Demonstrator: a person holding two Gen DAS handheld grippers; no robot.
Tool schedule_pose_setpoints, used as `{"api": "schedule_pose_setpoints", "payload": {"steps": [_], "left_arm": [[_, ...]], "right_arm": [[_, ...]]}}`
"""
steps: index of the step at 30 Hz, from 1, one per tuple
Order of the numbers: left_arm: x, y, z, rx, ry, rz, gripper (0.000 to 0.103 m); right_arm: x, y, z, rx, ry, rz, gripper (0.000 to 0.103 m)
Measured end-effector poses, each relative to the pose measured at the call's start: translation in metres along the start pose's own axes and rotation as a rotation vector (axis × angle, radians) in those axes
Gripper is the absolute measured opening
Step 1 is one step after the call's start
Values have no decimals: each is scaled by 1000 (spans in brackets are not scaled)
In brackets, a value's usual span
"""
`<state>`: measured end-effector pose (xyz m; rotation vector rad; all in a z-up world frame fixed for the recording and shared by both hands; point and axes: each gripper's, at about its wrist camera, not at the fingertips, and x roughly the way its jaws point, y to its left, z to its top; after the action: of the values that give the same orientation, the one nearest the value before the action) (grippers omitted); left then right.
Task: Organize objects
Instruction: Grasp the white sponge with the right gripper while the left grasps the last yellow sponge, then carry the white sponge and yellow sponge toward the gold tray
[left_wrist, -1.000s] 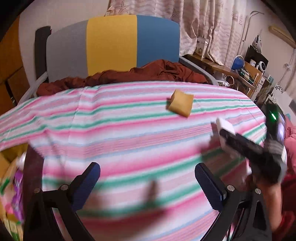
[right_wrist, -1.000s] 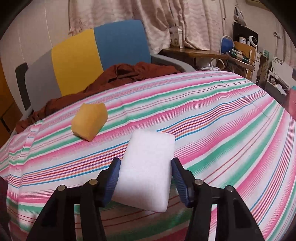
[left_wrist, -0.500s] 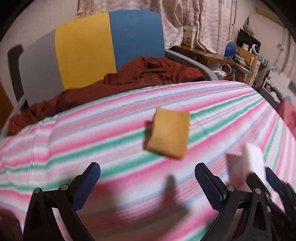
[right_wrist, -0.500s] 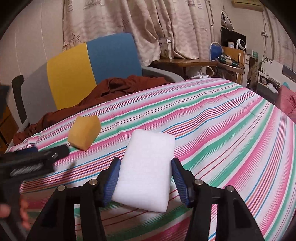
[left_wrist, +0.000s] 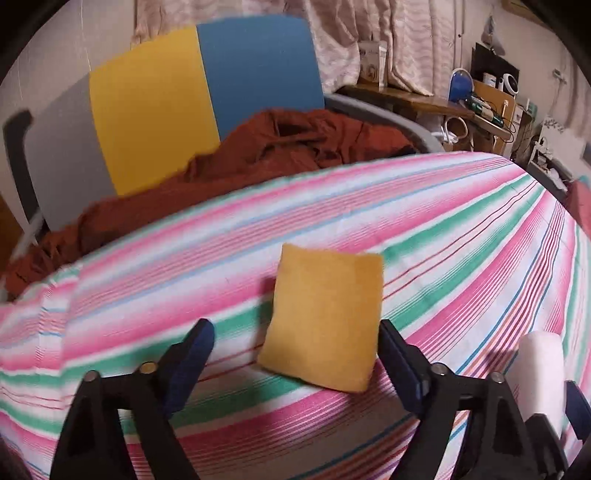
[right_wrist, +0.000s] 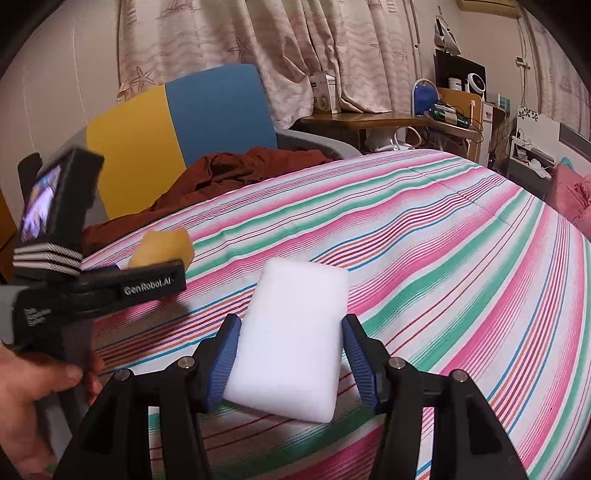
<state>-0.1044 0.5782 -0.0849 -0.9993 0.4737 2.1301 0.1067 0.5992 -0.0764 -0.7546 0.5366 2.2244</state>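
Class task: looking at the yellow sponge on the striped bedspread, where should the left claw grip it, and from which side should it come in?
Grip the yellow sponge across its two long side edges, coming in from its near end. It lies flat, already between the left claw fingers, whose jaws have just been closing around it.

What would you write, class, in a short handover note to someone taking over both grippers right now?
Left gripper: its fingers have just been closing around the yellow sponge, which lies on the striped bedspread; a gap remains on one side, so it is not gripped yet.
Right gripper: shut on the white sponge, held above the bedspread.
Done: white sponge picked up.
Left: finish the grasp on the yellow sponge, then put both sponges away. No container for them shows in either view.
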Motion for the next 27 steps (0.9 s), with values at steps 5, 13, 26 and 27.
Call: {"api": "schedule_pose_setpoints", "payload": {"steps": [5,13,26,27], "left_arm": [[-6,-1,-5,1,-31,-39,58],[-46,16,-27,-71,-156,14,57],[-130,21,-101,-50,-294,23,57],[-135,23,-105,-54,-298,21,57]], "right_arm": [[1,1,-1,3,6,-8,57],[-2,0,-2,0,-10,-5,57],[-3,9,0,-45,-27,-23,57],[-4,11,0,-51,-32,-23,57]]}}
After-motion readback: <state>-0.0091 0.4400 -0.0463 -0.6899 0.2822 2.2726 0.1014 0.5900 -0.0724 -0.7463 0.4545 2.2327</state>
